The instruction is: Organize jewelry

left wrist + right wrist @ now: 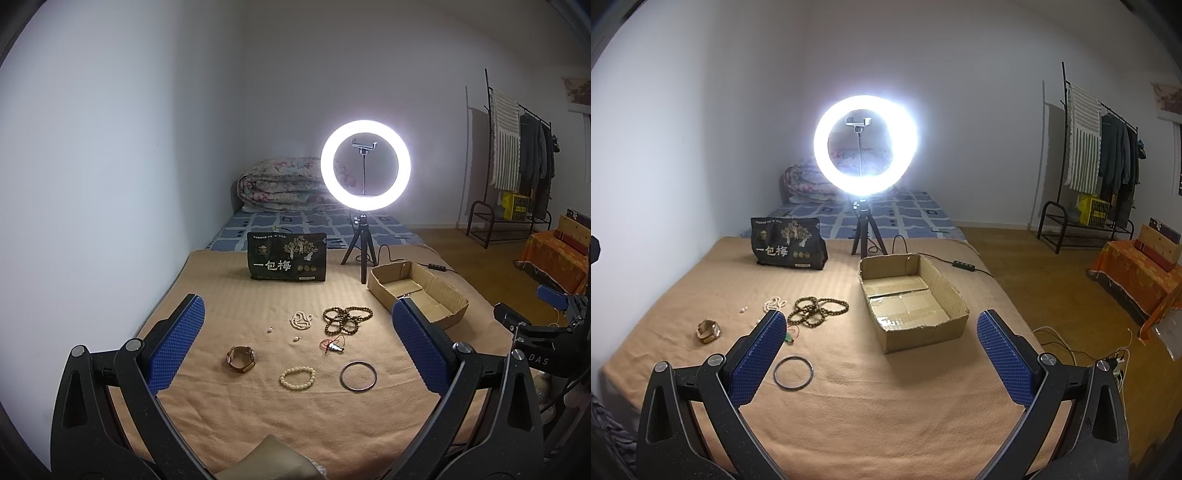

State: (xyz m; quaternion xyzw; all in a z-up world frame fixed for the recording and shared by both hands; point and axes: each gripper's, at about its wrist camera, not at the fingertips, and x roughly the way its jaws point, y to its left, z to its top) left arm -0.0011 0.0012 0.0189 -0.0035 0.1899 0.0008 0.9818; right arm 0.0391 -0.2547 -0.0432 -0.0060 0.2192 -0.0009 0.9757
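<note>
Both grippers, left [295,339] and right [882,343], hang spread wide and empty over the blanket [258,417]. Jewelry lies scattered left of the empty cardboard box [955,299]. I'd take the metal bangle [793,373] first, pinching its rim squarely.

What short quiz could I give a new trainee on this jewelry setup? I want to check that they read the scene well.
1. True or false: the cardboard box holds jewelry.
2. Which piece lies nearest the camera in the right wrist view? A) metal bangle B) watch C) dark bead strand
3. What are both grippers, left gripper and right gripper, holding?

Key: 1 false; 2 A; 3 nothing, fingers apart.
</note>
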